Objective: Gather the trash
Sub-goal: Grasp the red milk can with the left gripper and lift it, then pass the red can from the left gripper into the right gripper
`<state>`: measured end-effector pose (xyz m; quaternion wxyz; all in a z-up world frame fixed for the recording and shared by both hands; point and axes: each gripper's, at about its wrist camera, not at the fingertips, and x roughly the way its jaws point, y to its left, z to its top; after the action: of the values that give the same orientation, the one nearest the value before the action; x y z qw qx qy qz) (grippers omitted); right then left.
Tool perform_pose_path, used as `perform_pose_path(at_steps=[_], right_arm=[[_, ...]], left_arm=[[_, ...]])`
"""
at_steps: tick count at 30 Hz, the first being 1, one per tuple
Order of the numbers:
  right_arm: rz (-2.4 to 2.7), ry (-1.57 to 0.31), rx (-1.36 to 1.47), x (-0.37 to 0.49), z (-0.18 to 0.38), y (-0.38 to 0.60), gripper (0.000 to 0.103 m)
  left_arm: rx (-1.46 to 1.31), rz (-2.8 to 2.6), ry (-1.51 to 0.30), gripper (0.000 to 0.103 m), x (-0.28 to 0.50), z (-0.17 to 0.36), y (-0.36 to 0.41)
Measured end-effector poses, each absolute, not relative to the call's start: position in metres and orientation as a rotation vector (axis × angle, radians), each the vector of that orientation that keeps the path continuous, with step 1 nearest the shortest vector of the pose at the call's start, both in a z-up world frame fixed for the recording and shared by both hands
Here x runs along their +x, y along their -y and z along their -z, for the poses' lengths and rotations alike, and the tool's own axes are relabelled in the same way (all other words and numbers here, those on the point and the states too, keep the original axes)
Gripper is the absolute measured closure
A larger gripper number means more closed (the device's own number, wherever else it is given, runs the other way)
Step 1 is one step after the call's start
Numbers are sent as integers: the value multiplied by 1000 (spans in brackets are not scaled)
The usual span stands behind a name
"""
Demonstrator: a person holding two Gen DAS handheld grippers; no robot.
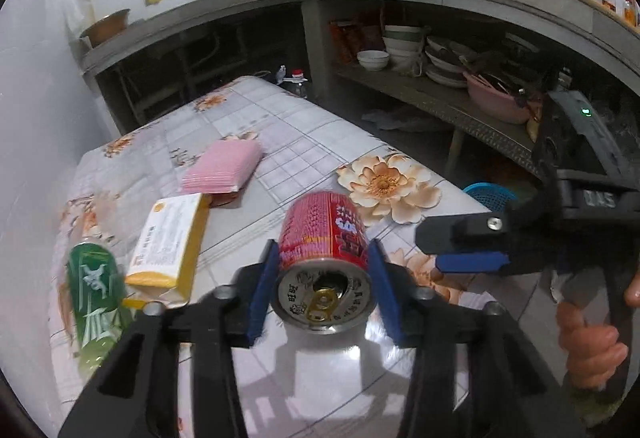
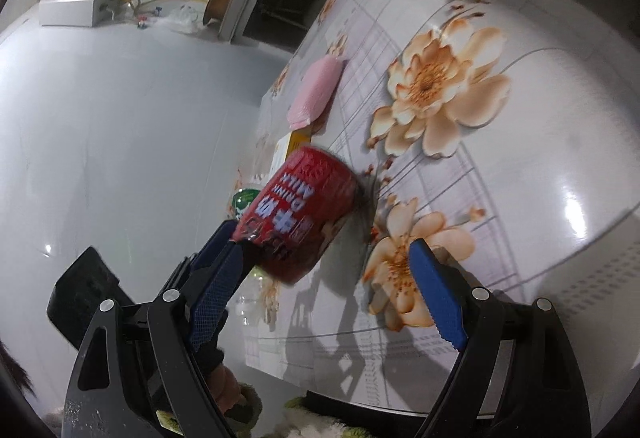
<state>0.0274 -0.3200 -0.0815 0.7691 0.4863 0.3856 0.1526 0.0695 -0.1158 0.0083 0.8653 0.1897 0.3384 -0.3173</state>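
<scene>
Can: your left gripper (image 1: 324, 270) held the red can (image 1: 326, 258) by its sides, above the table (image 1: 304, 142).
Axis: lengthwise away from you, opened top facing you.
Risk: smooth round wall could slip; dregs could spill if tipped.
Right gripper (image 2: 328, 294): wide open, empty.

Light: overhead, indoor, cool
Glare: white spots on desk (image 2: 576, 206)
Shadows: dim shelf (image 1: 420, 94), dark
Blur: red can (image 2: 304, 214) smeared
Edges: fisheye bend, black corners
</scene>
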Motion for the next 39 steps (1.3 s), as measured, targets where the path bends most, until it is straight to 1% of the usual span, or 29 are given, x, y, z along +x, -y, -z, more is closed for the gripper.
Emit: perform_pose_path(at_steps=[1,3,6,9,11,13,15,16,17,18,19,21,22,23,27,28,29,30,34,39], right_arm=[[-327,-834,1060,26,82,322,22],[-327,-832,1065,25,84,323,22],[-327,-832,1062,24,85,322,22],[-329,-833,1053,28,87,318,22],[-334,-830,1051,29,88,317,22],[-332,-828,1047,33,86,316,22],[-325,-822,1043,34,85,319,22],[-321,-820,1047,35,85,322,22],[-320,-817,1054,36,84,324,22],[-321,-815,1062,37,84,327,22],[-321,-813,1069,38,84,329,22],[-318,-809,1064,42,81,332,22],[-314,-806,1054,45,79,333,22],[-313,-802,1050,47,77,333,22],[-306,-791,1046,54,73,333,22],[-303,-790,1045,54,72,333,22],[-301,-791,1048,54,73,334,22],[-298,-792,1050,53,74,334,22],[-282,-804,1061,47,81,337,22],[-282,-804,1069,45,85,339,22]], left_arm=[[409,662,-732,101,73,-4,119],[382,669,-754,101,77,2,121],[388,665,-708,100,74,4,122],[308,700,-722,100,78,4,113],[249,710,-737,92,81,4,104],[213,713,-739,71,81,2,94],[202,707,-732,61,81,2,89],[196,710,-731,53,81,2,87],[188,712,-733,48,80,2,85],[180,711,-732,34,80,3,85],[178,707,-731,23,81,4,85],[188,692,-723,18,83,7,91],[193,690,-724,13,85,10,94],[204,693,-735,11,90,15,101],[239,652,-776,12,109,35,120],[228,647,-771,22,112,37,120],[215,648,-771,26,114,38,120],[204,655,-775,36,115,38,119],[199,617,-745,37,111,30,111],[261,618,-642,38,94,2,108]])
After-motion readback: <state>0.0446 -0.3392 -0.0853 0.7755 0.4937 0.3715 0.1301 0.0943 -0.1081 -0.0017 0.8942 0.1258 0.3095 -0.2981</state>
